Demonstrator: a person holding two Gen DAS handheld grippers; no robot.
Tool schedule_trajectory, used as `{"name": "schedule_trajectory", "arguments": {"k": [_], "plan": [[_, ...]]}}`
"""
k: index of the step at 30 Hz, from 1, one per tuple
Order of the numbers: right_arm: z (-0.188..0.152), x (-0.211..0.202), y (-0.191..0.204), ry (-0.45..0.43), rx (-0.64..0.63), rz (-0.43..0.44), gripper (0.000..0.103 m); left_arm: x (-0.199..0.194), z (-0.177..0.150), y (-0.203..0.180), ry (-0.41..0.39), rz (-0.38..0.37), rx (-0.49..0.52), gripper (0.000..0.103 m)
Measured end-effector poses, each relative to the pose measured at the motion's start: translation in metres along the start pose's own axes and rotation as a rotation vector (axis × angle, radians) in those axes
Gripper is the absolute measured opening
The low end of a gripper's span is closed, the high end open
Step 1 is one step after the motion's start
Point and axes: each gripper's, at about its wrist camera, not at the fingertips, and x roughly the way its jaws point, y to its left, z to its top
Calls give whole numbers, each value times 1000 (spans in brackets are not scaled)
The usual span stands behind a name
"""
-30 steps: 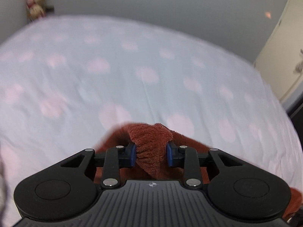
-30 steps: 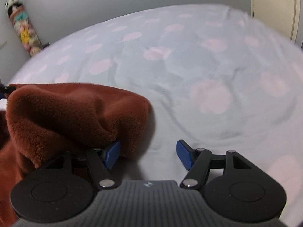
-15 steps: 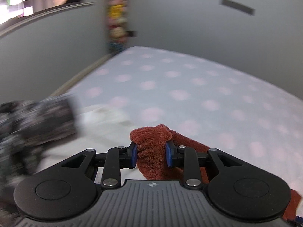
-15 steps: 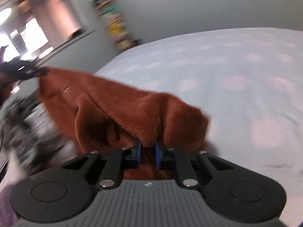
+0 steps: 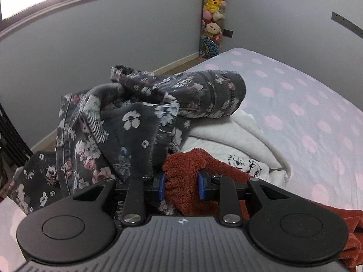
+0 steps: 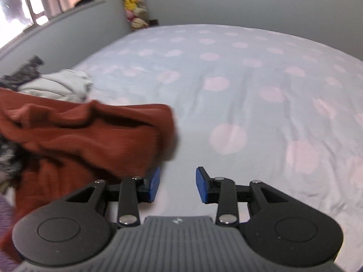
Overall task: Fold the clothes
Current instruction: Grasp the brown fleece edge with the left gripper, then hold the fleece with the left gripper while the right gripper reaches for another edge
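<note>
A rust-red fleece garment [image 5: 183, 176] is pinched between the blue pads of my left gripper [image 5: 180, 187], which is shut on a bunched edge of it. The rest trails off to the lower right. In the right wrist view the same red garment [image 6: 86, 133] hangs blurred at the left, just beside the left pad. My right gripper [image 6: 177, 184] stands open over the bed sheet [image 6: 249, 86] with nothing between its fingers.
A pile of dark floral clothes [image 5: 127, 117] lies on a white garment [image 5: 229, 133] at the bed's left side, right ahead of my left gripper. The pale sheet with pink dots [image 5: 306, 113] spreads to the right. Stuffed toys [image 5: 213, 11] hang in the wall corner.
My right gripper, open a second ago, shut on the red garment and has now let go and opened. Both grippers swung left toward the clothes pile, my left one still holding the red garment.
</note>
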Motion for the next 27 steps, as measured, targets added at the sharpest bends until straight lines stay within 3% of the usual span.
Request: {"name": "schedule_trajectory", "arguments": {"k": [3, 11, 12, 13, 14, 18, 21, 24, 27], "plan": [[7, 31, -3, 20, -31, -14, 38, 4, 0, 2, 3, -4, 5, 25], [13, 113, 17, 13, 3, 78, 37, 16, 0, 7, 9, -15, 17, 24], [14, 118, 19, 5, 20, 81, 33, 16, 0, 7, 9, -17, 16, 24], [14, 123, 20, -4, 38, 82, 15, 16, 1, 6, 8, -19, 15, 24], [17, 122, 20, -17, 50, 69, 3, 15, 2, 6, 6, -22, 14, 24], [33, 101, 11, -89, 81, -21, 3, 4, 5, 1, -29, -51, 11, 24], [54, 41, -10, -185, 91, -59, 3, -8, 8, -7, -54, -85, 13, 24], [72, -28, -23, -249, 15, -106, 3, -17, 9, -16, -67, -118, 25, 24], [77, -68, -22, -187, -84, -108, 4, -18, 6, -21, -56, -95, 48, 24]]}}
